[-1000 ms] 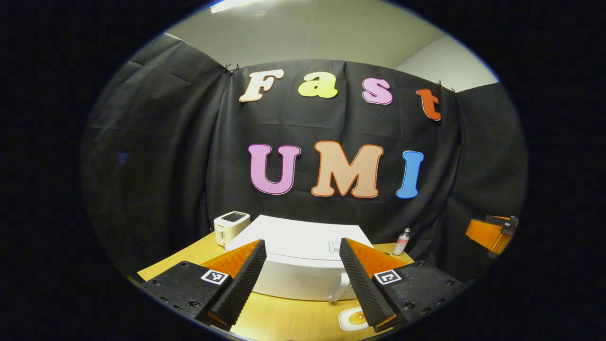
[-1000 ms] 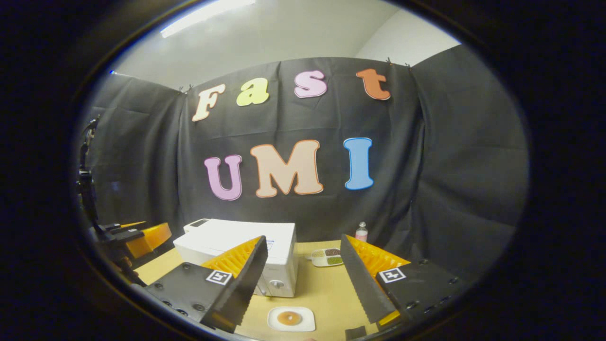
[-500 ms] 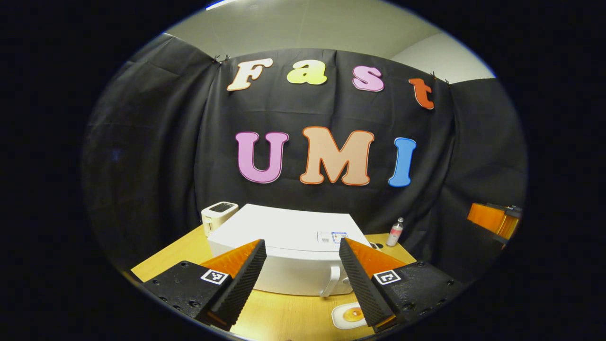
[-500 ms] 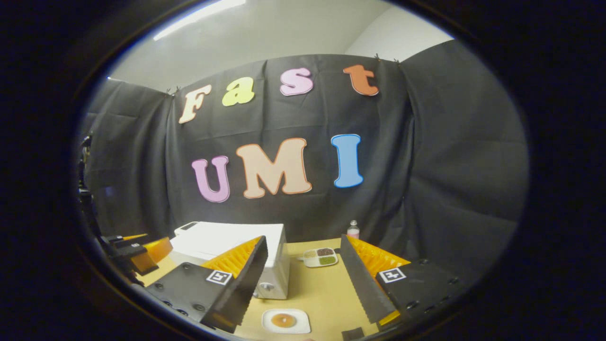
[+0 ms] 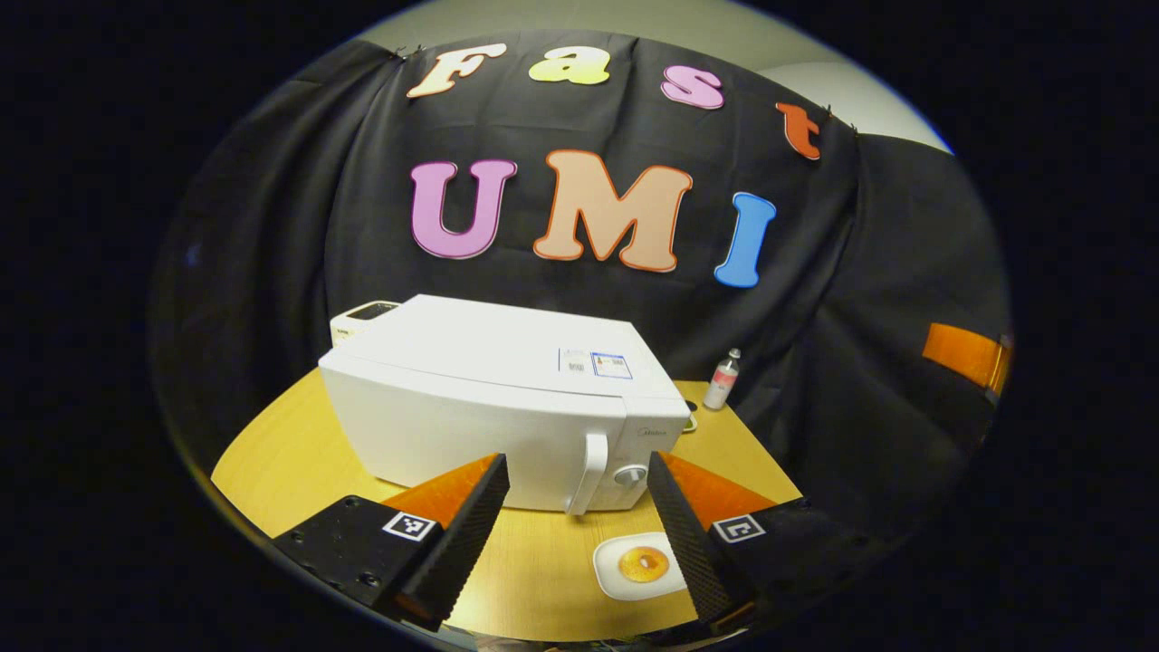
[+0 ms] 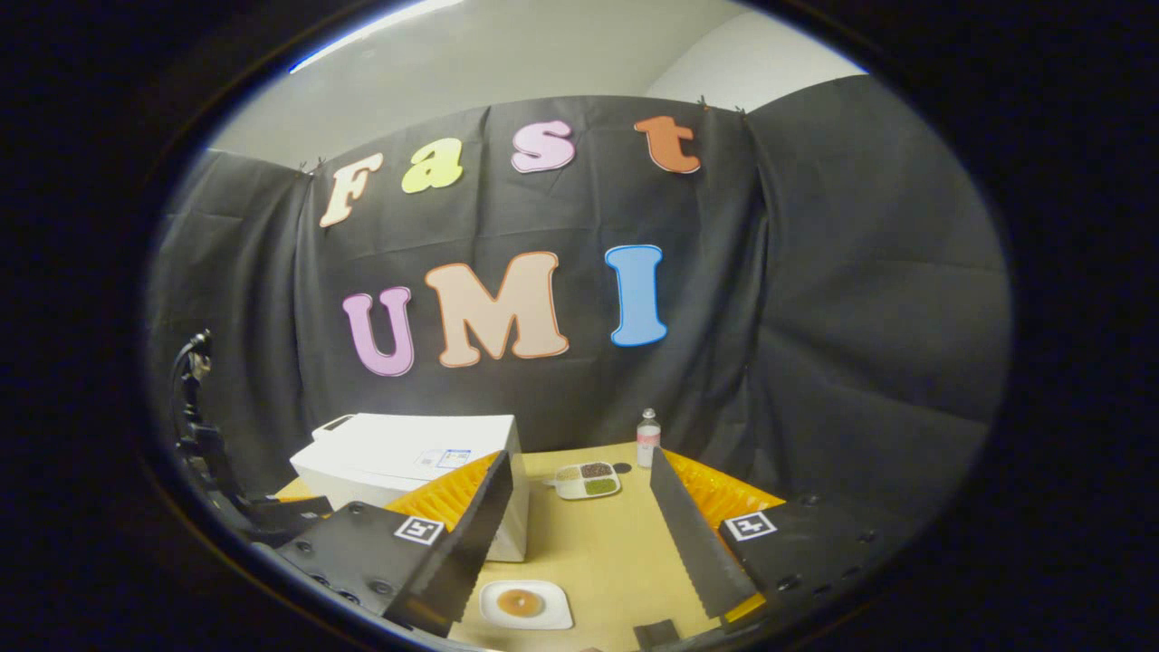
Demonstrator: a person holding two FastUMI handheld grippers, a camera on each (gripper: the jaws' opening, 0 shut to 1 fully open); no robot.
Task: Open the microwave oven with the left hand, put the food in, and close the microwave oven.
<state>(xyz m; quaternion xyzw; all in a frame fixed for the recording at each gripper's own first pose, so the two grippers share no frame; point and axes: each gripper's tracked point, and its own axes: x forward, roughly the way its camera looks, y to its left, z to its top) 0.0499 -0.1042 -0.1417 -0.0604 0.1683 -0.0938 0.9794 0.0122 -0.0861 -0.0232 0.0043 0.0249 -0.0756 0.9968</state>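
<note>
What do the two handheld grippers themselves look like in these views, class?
The left gripper and the right gripper look alike: two wedge-shaped fingers with ribbed inner faces, on dark, screw-dotted plates. Each plate carries a small square black-and-white marker.

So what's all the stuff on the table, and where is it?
microwave oven: one, white, on the table, door shut, handle at its front right
plate: one, white, holding a round orange-brown food, on the table in front of the microwave oven
toaster: one, cream, behind the microwave oven's far left corner
bottle: one, clear with a pinkish label, at the back of the table by the cloth wall
divided tray: one, white, with dark and green fillings, near the bottle
table: one, light wood
cloth wall: black, behind the table
left gripper: one, open, empty, aimed at the microwave oven's handle
right gripper: one, open, empty, above the plate
</note>
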